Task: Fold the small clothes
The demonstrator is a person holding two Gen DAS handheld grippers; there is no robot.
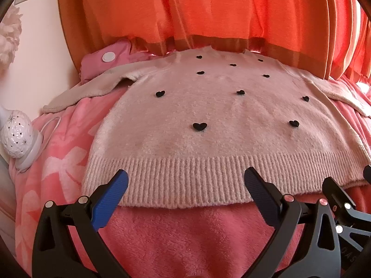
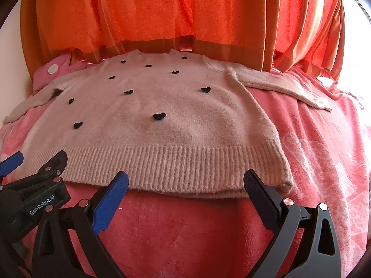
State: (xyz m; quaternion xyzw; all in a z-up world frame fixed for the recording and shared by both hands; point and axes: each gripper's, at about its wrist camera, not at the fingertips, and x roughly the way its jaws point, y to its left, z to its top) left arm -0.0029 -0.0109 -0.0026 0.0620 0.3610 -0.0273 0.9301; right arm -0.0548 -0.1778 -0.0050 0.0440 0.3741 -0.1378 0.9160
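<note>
Sweater lies flat, unfolded; your left tongs and right tongs gape wide, empty, at its hem. Next, likely pinch the hem corners.

A bed covered by a pink fleece blanket carries a pale pink sweater spread flat, a pink pillow beyond the sweater's left sleeve
</note>
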